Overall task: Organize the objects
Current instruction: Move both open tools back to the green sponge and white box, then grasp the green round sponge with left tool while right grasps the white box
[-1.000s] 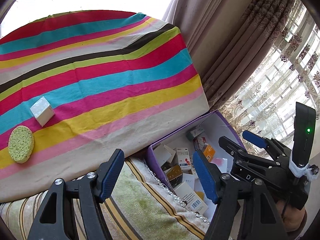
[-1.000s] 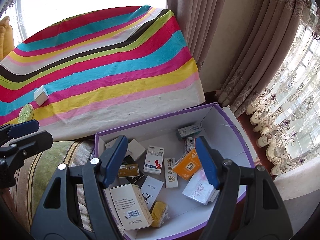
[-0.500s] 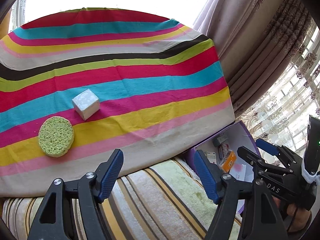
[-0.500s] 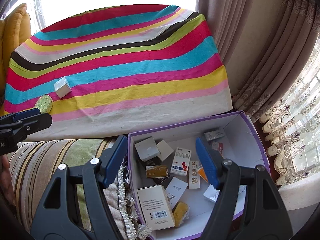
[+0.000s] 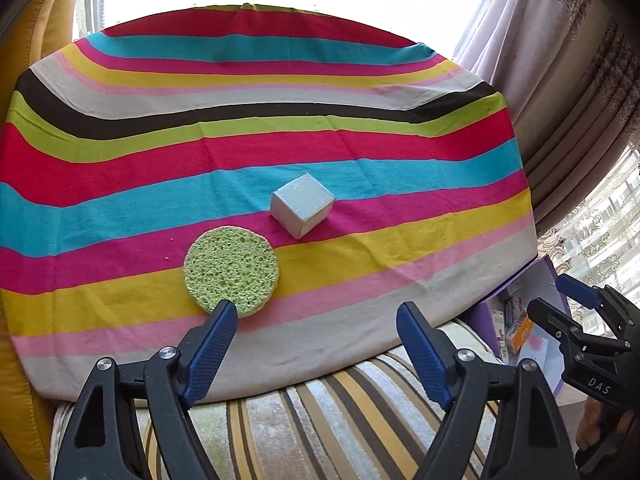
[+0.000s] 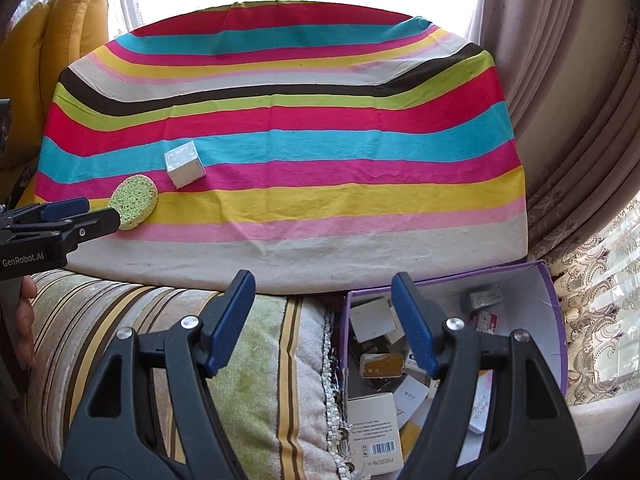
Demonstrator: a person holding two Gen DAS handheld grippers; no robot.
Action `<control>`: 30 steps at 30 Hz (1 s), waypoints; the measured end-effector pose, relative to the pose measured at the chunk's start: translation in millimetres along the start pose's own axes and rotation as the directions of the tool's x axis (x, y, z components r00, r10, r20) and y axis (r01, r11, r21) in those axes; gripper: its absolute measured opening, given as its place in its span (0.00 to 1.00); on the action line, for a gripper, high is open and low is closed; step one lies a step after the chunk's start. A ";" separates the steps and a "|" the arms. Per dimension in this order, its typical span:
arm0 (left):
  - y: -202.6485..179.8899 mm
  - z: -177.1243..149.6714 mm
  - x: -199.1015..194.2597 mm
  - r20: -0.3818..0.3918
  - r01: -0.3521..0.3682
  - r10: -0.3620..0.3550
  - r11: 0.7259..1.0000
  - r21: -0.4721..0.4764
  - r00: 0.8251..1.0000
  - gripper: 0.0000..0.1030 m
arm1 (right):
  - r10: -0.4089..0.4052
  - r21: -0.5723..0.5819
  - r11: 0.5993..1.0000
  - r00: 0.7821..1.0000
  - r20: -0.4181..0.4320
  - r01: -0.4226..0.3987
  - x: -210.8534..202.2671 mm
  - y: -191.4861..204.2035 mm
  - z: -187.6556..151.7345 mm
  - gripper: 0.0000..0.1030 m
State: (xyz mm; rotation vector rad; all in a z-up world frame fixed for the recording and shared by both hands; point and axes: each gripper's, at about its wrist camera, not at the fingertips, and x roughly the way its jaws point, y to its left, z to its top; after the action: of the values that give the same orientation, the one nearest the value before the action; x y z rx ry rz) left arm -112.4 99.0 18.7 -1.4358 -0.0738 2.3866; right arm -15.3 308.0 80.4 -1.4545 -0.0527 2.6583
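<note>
A round green sponge (image 5: pixel 231 267) and a small white cube box (image 5: pixel 301 210) lie on the striped cloth (image 5: pixel 360 168); both also show in the right wrist view, the sponge (image 6: pixel 134 201) and the box (image 6: pixel 185 164). My left gripper (image 5: pixel 316 316) is open and empty, just short of the sponge; it shows in the right wrist view (image 6: pixel 80 212). My right gripper (image 6: pixel 323 292) is open and empty, above the purple box (image 6: pixel 548 280) that holds several small packages; it shows in the left wrist view (image 5: pixel 568 296).
A striped cushion (image 6: pixel 160 344) lies in front of the cloth. Curtains (image 6: pixel 560 100) hang at the right. A yellow cushion (image 6: pixel 60 32) stands at the far left.
Both grippers have swung left, away from the purple box. The sponge and white box now lie near the middle of the left view, closer to the left gripper.
</note>
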 end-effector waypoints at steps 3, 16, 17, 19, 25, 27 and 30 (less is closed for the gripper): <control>14.0 2.4 5.8 -0.011 -0.032 0.032 0.999 -0.011 0.999 0.81 | 0.026 -0.025 0.999 1.000 -0.001 -0.026 4.2 12.9 7.0 0.72; 41.3 14.9 48.7 -0.108 -0.136 0.136 0.991 0.011 0.985 0.83 | 0.119 -0.077 0.990 0.993 -0.026 -0.121 35.1 58.9 44.7 0.72; 42.1 15.4 52.3 -0.114 -0.143 0.144 0.990 0.016 0.983 0.83 | 0.126 -0.082 0.988 0.991 -0.032 -0.128 38.6 62.1 46.3 0.72; 44.4 17.0 58.9 -0.125 -0.153 0.154 0.988 0.018 0.980 0.84 | 0.136 -0.094 0.986 0.990 -0.039 -0.139 44.9 68.4 50.2 0.72; 50.2 20.6 72.1 -0.141 -0.172 0.174 0.985 0.026 0.975 0.84 | 0.151 -0.117 0.981 0.987 -0.051 -0.156 59.9 80.2 60.1 0.72; 51.0 21.1 76.2 -0.149 -0.174 0.177 0.984 0.034 0.973 0.84 | 0.154 -0.120 0.980 0.986 -0.057 -0.160 65.3 82.3 62.2 0.72; 52.0 21.3 82.3 -0.156 -0.173 0.178 0.984 0.045 0.972 0.85 | 0.157 -0.123 0.979 0.985 -0.069 -0.164 73.9 85.1 64.4 0.72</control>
State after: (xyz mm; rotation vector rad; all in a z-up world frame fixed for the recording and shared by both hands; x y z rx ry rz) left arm -179.7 79.9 -52.3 -1.6761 0.1353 2.3859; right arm -115.8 233.4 46.2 -1.6423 -0.1075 2.7832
